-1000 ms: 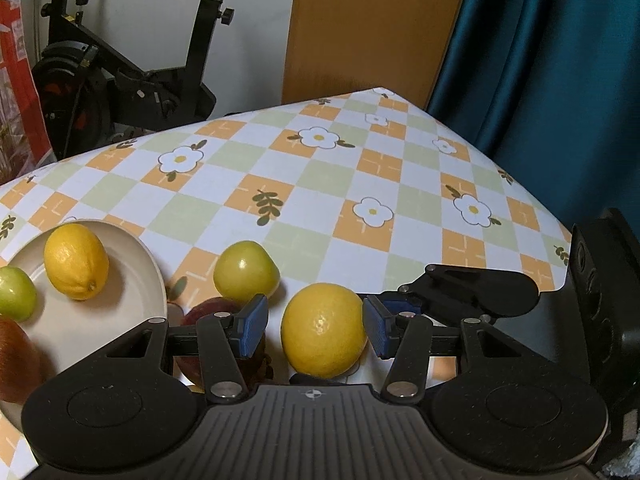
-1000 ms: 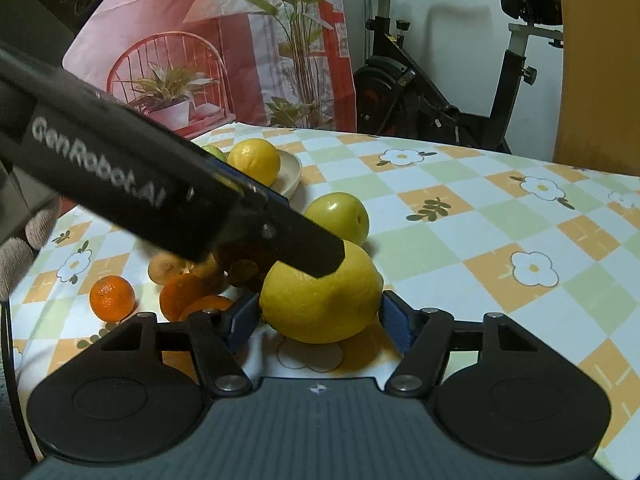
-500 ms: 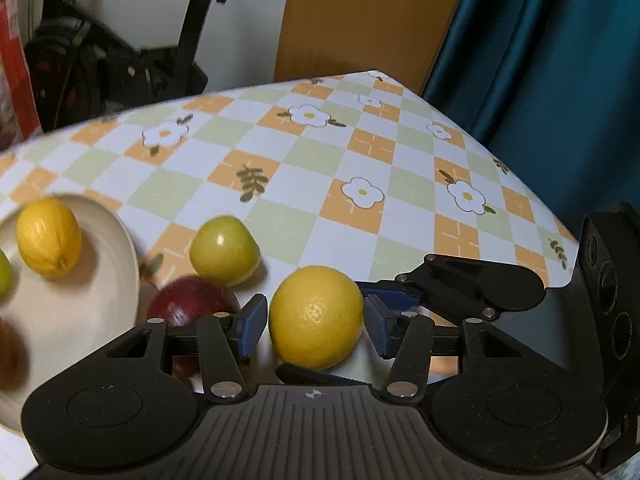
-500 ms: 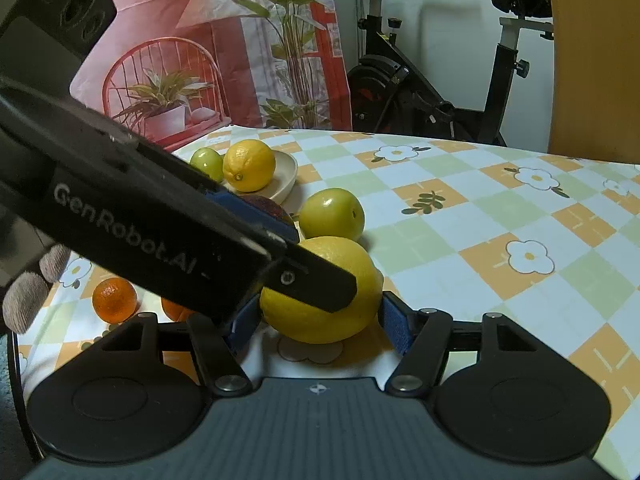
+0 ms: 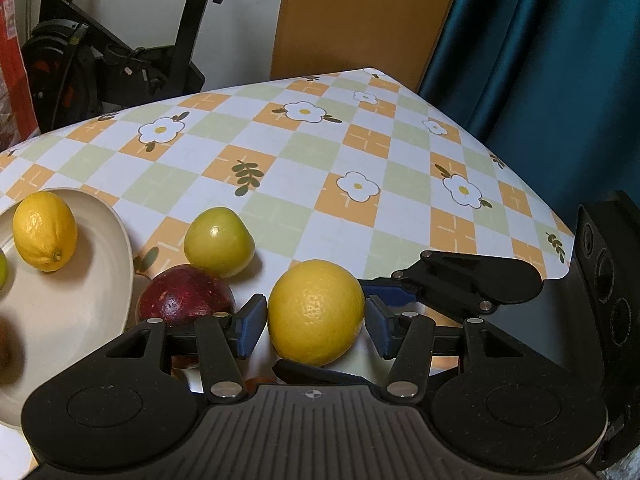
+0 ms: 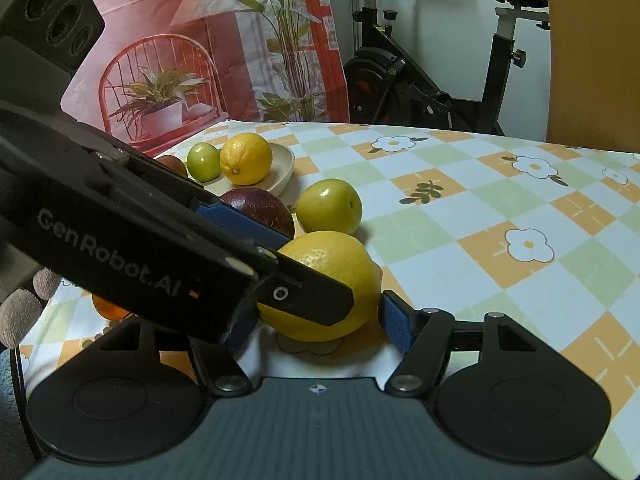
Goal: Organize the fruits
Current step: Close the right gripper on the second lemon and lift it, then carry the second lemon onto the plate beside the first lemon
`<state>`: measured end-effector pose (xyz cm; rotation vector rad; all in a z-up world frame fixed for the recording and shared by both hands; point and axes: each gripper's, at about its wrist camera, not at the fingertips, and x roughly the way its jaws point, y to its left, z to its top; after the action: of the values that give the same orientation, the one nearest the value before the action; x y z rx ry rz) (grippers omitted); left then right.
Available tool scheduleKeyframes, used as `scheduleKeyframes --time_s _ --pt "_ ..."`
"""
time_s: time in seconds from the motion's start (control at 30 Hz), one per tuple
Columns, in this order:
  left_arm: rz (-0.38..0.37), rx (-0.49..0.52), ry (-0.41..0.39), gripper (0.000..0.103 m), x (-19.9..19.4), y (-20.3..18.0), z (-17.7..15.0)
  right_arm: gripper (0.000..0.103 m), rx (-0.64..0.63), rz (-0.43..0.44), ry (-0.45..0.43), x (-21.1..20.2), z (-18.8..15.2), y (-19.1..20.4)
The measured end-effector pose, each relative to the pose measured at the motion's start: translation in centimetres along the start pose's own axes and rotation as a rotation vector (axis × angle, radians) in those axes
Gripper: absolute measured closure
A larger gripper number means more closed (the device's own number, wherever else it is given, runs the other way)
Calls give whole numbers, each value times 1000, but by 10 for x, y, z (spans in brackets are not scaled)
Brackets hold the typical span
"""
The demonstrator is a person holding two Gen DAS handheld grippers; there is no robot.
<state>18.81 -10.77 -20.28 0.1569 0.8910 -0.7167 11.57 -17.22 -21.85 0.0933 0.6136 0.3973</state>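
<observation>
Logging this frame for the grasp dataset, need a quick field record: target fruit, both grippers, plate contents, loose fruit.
target: large lemon on the table
left gripper: open, pads either side of the lemon, small gaps visible
right gripper: open around the same lemon, from another angle
plate: small lemon, green fruit, a brown fruit partly hidden
loose on table: yellow-green apple, dark red fruit

right hand-held gripper [image 6: 320, 320] loosened off lemon [image 6: 324, 284]

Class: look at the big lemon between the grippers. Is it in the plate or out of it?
Out. The big lemon sits on the tablecloth, apart from the plate, which holds a smaller lemon.
</observation>
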Motion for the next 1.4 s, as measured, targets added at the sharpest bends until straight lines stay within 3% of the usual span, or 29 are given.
scheduleKeyframes --time_s 0.37,0.77,1.07,1.4 --pt "-57 2 -61 48 -14 -10 0 37 49 -30 -37 -24 -4 -2" --pt "-71 -102 -159 49 -61 29 13 39 -32 -1 -14 -24 61 20" --pt "-19 -272 -237 49 -88 86 8 39 -144 90 39 19 114 53" --pt "30 -407 -211 49 -73 134 -6 39 -213 143 188 95 126 84"
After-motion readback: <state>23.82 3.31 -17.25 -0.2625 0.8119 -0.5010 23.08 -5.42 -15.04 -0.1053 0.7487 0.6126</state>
